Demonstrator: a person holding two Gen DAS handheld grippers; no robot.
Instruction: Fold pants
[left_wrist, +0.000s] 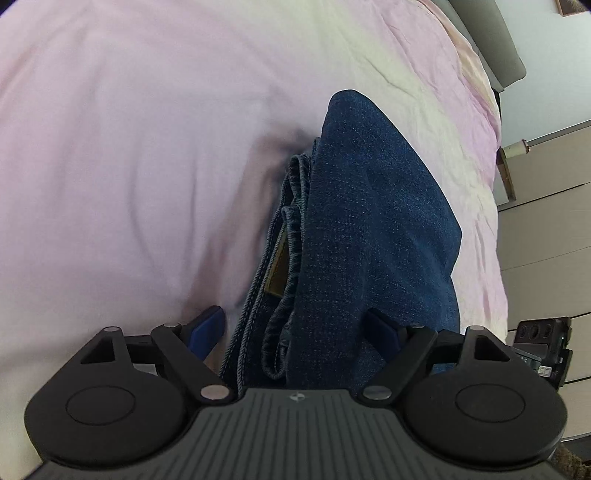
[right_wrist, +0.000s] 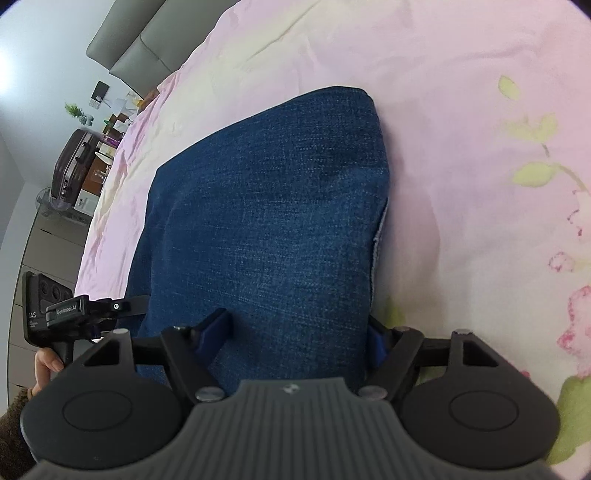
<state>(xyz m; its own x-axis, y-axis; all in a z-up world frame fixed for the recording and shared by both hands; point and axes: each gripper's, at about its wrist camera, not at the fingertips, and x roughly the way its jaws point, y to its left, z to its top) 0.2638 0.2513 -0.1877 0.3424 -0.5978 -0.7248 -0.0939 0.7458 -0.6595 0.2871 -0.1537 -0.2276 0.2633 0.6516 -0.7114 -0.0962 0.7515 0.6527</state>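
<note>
Dark blue denim pants (left_wrist: 369, 221) lie folded in a thick stack on a pink bedsheet (left_wrist: 129, 147). In the left wrist view the waistband with a tan label (left_wrist: 277, 273) shows at the stack's left edge. My left gripper (left_wrist: 299, 325) is open, its blue-padded fingers (left_wrist: 210, 328) standing either side of the near end of the stack. In the right wrist view the pants (right_wrist: 269, 221) fill the middle. My right gripper (right_wrist: 299, 332) is open too, fingers (right_wrist: 216, 332) straddling the near edge of the folded denim.
The sheet (right_wrist: 480, 184) has a floral print at the right. A grey headboard (right_wrist: 136, 44) stands at the back. A dark suitcase (right_wrist: 70, 166) and a cluttered side table stand beyond the bed's left edge. The left gripper's body (right_wrist: 62, 310) shows at the left.
</note>
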